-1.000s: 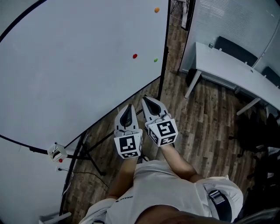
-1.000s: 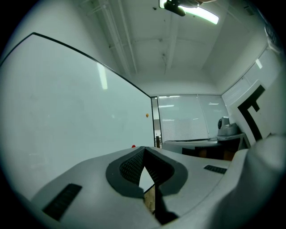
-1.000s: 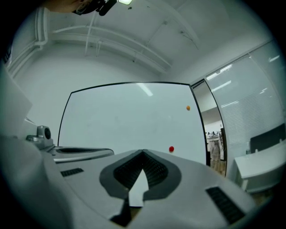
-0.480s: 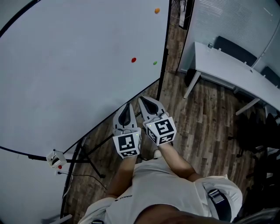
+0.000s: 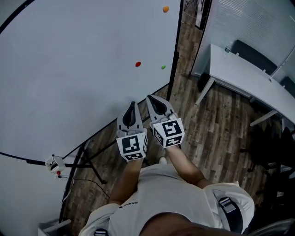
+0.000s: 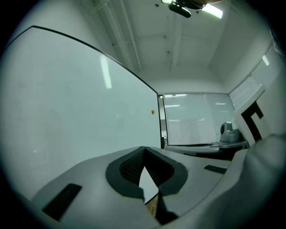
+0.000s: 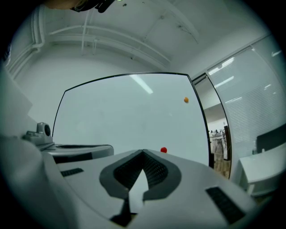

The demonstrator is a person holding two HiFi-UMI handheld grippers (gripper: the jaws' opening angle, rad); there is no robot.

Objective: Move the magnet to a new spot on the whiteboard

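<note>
The whiteboard fills the left of the head view. It carries a red magnet, a green magnet and, higher up, an orange magnet. My left gripper and right gripper are side by side below the board's lower edge, both pointing at it and well short of the magnets. Both are shut with nothing held. In the right gripper view the red magnet shows just above the shut right gripper, with the orange magnet higher. The left gripper faces the board, and the orange magnet is far off.
The board's black stand legs spread over the wooden floor. A small white device hangs at the board's lower left frame. A white desk with dark chairs stands to the right, by a blinds-covered partition.
Both grippers have moved forward towards the whiteboard, side by side, and stand nearer the red and green magnets. Their jaws have stayed shut.
</note>
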